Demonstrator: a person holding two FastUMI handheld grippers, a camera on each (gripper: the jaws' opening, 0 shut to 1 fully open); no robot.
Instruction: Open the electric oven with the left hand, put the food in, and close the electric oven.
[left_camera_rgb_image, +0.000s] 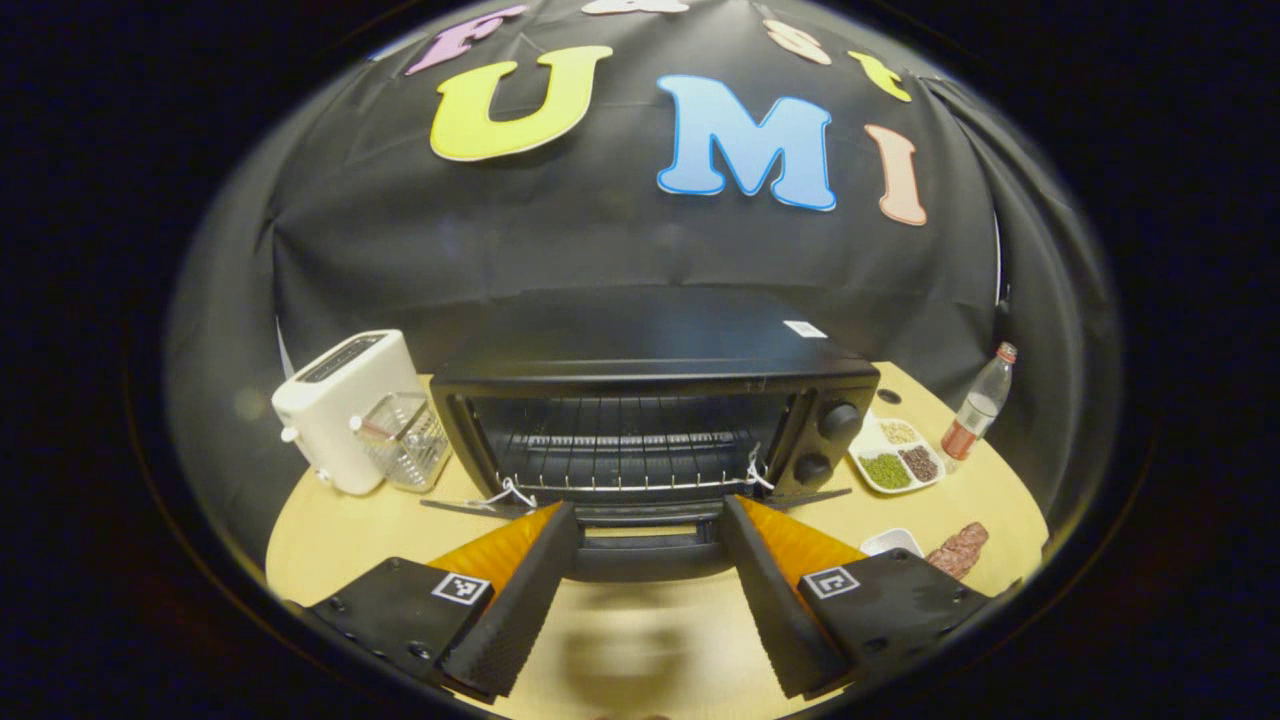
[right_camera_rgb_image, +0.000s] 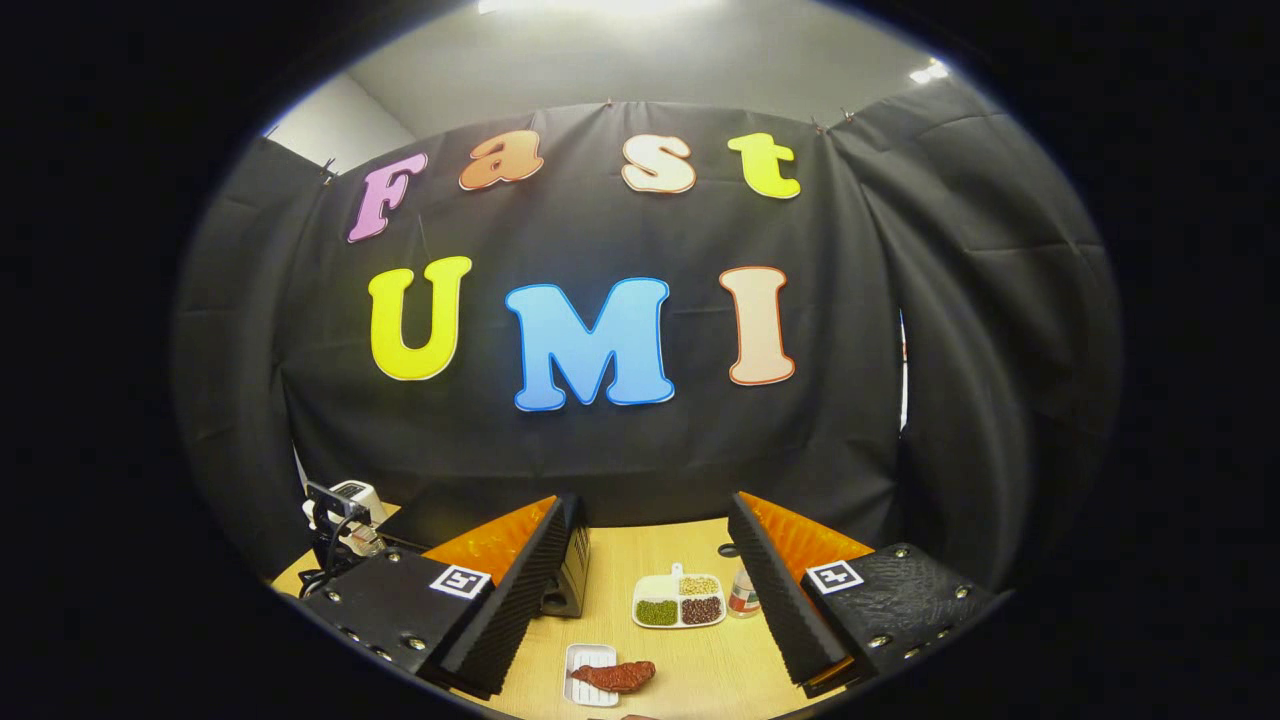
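With the oven (left_camera_rgb_image: 650, 400) door down, I see my right tool (right_camera_rgb_image: 650, 590), fingers apart and empty, nearer the meat (right_camera_rgb_image: 615, 676), which lies crosswise just below it.

A black cloth wall (right_camera_rgb_image: 620, 440) hangs in folds behind the worktop, clipped along its top edge, and wraps round both sides of the booth. Above it in the right gripper view are a pale grey ceiling (right_camera_rgb_image: 620, 60) and a strip of white room wall (right_camera_rgb_image: 335, 125) at the upper left, with bright lamps glaring at the top and upper right. At the right a narrow gap between cloth panels lets light through. The worktop (left_camera_rgb_image: 640, 650) is light wood, smooth, with a rounded far edge.
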